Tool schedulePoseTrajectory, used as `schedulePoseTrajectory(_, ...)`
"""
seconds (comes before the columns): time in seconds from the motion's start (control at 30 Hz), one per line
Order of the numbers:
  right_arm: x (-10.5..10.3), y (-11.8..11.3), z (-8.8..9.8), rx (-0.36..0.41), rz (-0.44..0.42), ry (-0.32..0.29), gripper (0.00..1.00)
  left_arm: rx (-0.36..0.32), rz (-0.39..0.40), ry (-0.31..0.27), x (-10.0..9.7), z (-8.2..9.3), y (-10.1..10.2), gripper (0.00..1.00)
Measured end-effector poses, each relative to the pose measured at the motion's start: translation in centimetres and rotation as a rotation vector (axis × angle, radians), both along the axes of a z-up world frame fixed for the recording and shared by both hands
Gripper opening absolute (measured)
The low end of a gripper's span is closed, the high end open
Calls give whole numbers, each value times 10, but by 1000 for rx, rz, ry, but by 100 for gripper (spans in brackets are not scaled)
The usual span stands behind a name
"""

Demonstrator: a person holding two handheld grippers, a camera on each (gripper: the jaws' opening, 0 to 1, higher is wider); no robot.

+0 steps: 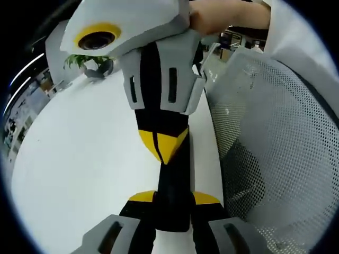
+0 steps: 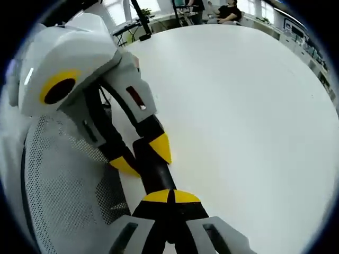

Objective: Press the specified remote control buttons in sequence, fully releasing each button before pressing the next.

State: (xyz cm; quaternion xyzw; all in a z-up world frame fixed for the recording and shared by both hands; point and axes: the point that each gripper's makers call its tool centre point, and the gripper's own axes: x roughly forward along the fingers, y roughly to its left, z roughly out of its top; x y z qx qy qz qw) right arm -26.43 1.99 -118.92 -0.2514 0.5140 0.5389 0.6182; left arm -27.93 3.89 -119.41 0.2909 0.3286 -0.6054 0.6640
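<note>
Left fingers are clenched on the black remote. One yellow tip sits on each side of its near end, and the body runs straight out ahead of them.

Right fingers are closed tip to tip, with no gap between the yellow pads. They come in from the far end, with the point lying on the remote's top face. I cannot tell which button is under the point, or whether it is pushed in.

In the right gripper view the closed right fingers meet the remote just ahead. The left fingers straddle it further along.

The white tabletop lies beneath and to the left of my left fingers. A white mesh chair back is close on their right. A potted plant is far ahead on the left. A hand holds the right tool.
</note>
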Motion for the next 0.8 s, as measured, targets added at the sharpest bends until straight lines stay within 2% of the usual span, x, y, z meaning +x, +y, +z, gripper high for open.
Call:
schedulePoseTrajectory(0.07,0,-1,0,-3,-12,-5,0,-2,0,0,0,0,0,22)
schedulePoseTrajectory(0.2,1,1,1,81,29,-97,0,-7,3,0,0,0,0,22)
schedulePoseTrajectory(0.27,-1,-1,2,111,17,-127,0,-12,3,1,0,0,0,22)
schedulePoseTrajectory(0.33,-9,-2,5,125,69,-137,0,-20,-6,2,-1,1,-1,22)
schedulePoseTrajectory(0.47,-19,7,12,169,92,-148,0,-17,-3,2,-1,1,-1,22)
schedulePoseTrajectory(0.6,-18,8,4,113,180,-195,0,-20,-3,2,-1,1,-1,22)
schedulePoseTrajectory(0.7,-17,9,5,85,240,-229,0,-20,-4,3,-1,1,-1,22)
schedulePoseTrajectory(0.8,-20,10,3,51,256,-243,0,-19,-8,5,-1,1,-1,23)
